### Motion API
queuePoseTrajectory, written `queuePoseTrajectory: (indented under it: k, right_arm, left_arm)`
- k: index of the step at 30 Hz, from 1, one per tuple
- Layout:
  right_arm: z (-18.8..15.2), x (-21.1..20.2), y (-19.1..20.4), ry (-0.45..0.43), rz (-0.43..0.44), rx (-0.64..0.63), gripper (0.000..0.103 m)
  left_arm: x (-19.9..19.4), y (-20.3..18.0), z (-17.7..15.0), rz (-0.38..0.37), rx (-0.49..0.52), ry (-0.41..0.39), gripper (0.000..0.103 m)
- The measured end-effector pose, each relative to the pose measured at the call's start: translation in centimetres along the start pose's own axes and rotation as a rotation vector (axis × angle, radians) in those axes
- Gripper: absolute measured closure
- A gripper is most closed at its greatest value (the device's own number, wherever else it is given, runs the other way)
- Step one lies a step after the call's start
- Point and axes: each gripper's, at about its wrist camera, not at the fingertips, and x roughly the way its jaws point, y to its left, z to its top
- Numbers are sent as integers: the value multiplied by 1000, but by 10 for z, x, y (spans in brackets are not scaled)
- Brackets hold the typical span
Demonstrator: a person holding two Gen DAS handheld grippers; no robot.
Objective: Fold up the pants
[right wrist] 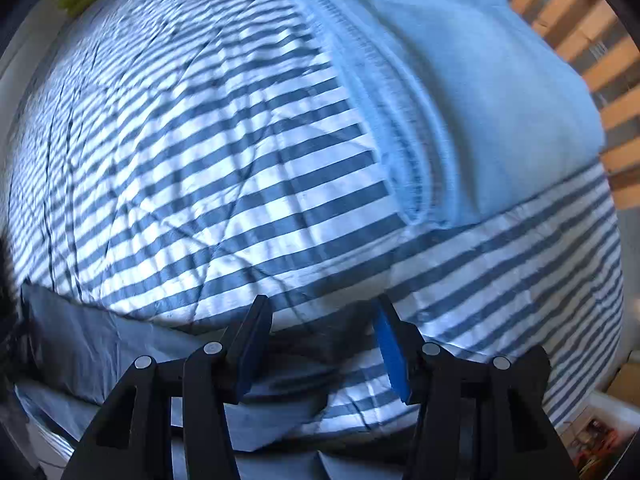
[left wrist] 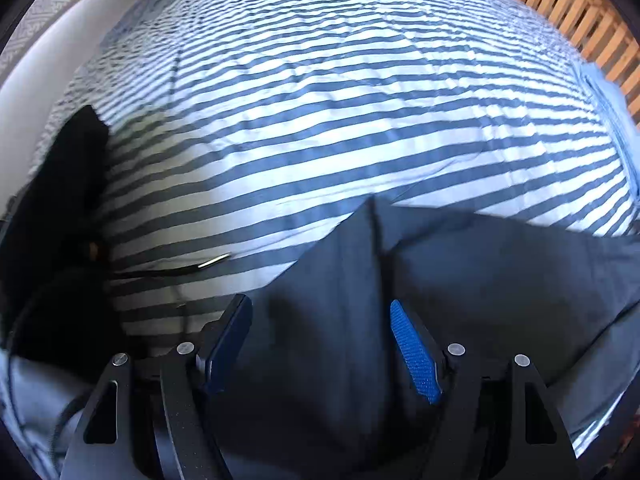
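So it's a bed [left wrist: 320, 120] with a blue-and-white striped cover, a bit creased all over. The dark grey pants [left wrist: 460, 280] lie flat on it, right under the left tool and reaching to just below the right one's fingers. Ahead and to the right of the right tool sits a light blue folded blanket [right wrist: 480, 100], resting on the stripes. Off to the left tool's left there's a black heap [left wrist: 60, 200], maybe more clothing, too dark to tell.

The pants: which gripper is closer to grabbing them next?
Probably left. The left gripper hangs open right over the dark pants; the right gripper, also open, sits at their edge, mostly over the striped bedcover.
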Motion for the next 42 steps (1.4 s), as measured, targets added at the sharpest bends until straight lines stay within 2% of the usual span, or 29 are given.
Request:
queuePoseTrajectory:
  k: [1, 2, 3, 4, 7, 10, 13, 16, 17, 18, 20, 22, 23, 25, 26, 29, 30, 31, 32, 33, 35, 37, 38, 40, 41, 42]
  right_arm:
    - [-1, 2, 3, 6, -1, -5, 56]
    - [-2, 4, 6, 9, -8, -8, 59]
    - [-3, 5, 9, 7, -8, -13, 79]
    - [-6, 5, 12, 9, -12, -26, 95]
    - [-14, -8, 22, -50, 4, -44, 96]
    - [-15, -36, 31, -138, 14, -61, 96]
    - [-4, -77, 40, -247, 46, -54, 97]
    - [18, -137, 48, -429, 68, -44, 97]
    - [25, -151, 46, -473, 75, -35, 97]
    - [34, -178, 43, -559, 72, -11, 97]
    - [52, -215, 28, -684, 76, 46, 97]
    - [64, -244, -1, -782, 151, 125, 97]
    - [67, -255, -16, -836, 174, 162, 97]
    - [69, -262, -38, -903, 143, 204, 97]
    - [73, -254, -51, -899, 90, 226, 96]
    - [87, -204, -75, -767, -3, 217, 96]
    - [92, -181, -82, -686, -4, 199, 95]
    - [94, -163, -89, -620, -6, 198, 94]
    - [95, -136, -98, -519, 2, 231, 92]
    - [93, -122, -104, -478, 17, 246, 91]
    - [87, -102, -102, -429, -25, 239, 91]
    - [80, -95, -90, -447, -123, 177, 91]
    - [77, -96, -84, -453, -135, 157, 91]
    - [73, -105, -67, -463, -106, 113, 81]
    - [69, -109, -62, -469, -94, 97, 77]
    - [66, -114, -46, -485, -91, 62, 72]
  left_arm:
    - [3, -3, 0, 21, 6, -1, 30]
    - [7, -8, 0, 50, 27, -1, 54]
    - [13, -14, -1, 60, 57, 14, 95]
    - [16, -17, -1, 65, 63, 28, 101]
    - [7, -18, -6, 67, 72, -31, 101]
    - [-22, 0, -5, 37, 11, -100, 101]
    - [-72, 29, 7, 28, -78, -205, 101]
    - [-139, 44, 24, 6, -122, -340, 102]
    - [-156, 41, 28, 19, -120, -370, 102]
    - [-178, 40, 32, 29, -120, -417, 102]
    - [-215, 32, 40, -9, -117, -501, 102]
    - [-240, 19, 40, -57, -97, -567, 102]
    - [-246, 6, 38, -82, -79, -588, 102]
    - [-243, -16, 33, -149, -35, -580, 102]
    - [-232, -31, 32, -195, 3, -547, 101]
    - [-173, -84, 18, -319, 117, -363, 97]
    - [-143, -99, 11, -356, 118, -260, 91]
    - [-129, -105, 7, -373, 114, -215, 90]
    - [-116, -111, 0, -392, 114, -172, 90]
    - [-108, -115, -9, -393, 126, -151, 90]
    - [-112, -105, -21, -356, 124, -160, 90]
    - [-124, -78, -26, -323, 82, -190, 90]
    - [-132, -58, -28, -287, 56, -214, 87]
    - [-160, 3, -40, -193, -56, -269, 73]
    - [-168, 22, -39, -166, -92, -281, 60]
    - [-179, 54, -45, -114, -150, -306, 54]
